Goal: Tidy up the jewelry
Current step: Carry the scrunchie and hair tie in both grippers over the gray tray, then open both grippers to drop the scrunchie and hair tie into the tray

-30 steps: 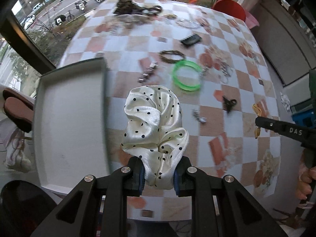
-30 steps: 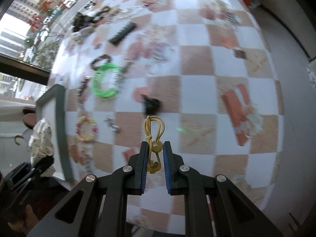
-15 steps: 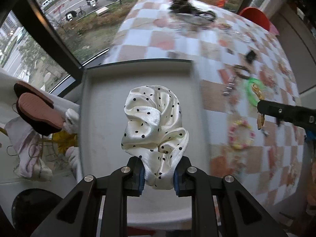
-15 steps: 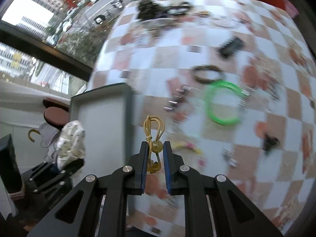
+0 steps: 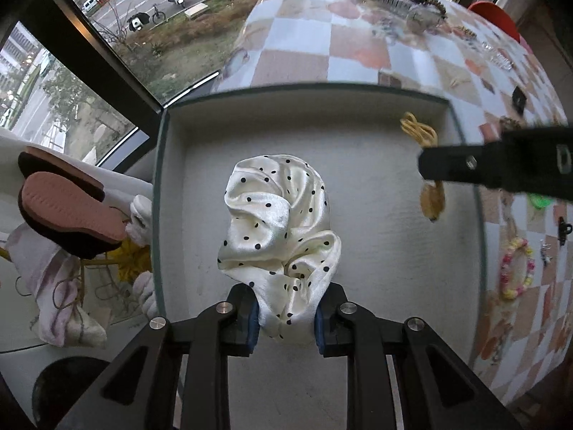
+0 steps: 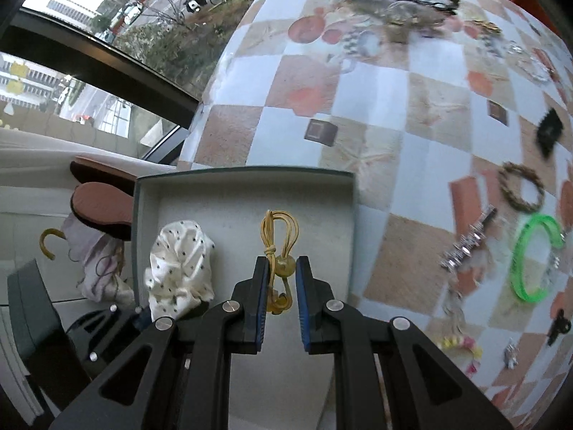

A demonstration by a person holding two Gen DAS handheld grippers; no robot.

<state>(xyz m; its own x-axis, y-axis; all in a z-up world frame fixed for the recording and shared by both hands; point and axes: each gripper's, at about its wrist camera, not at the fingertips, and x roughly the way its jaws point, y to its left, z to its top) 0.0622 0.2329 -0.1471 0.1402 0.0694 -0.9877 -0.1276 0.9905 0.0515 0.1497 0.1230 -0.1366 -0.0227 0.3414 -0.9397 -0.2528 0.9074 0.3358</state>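
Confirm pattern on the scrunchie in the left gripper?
Cream satin scrunchie with small black polka dots; clearest in the left wrist view.

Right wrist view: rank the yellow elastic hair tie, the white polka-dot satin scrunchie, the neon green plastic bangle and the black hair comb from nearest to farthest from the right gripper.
1. Yellow elastic hair tie, between the right gripper's fingers, over the tray.
2. White polka-dot satin scrunchie, left, held by the left gripper.
3. Neon green plastic bangle, right, on the checkered table.
4. Black hair comb, far right.
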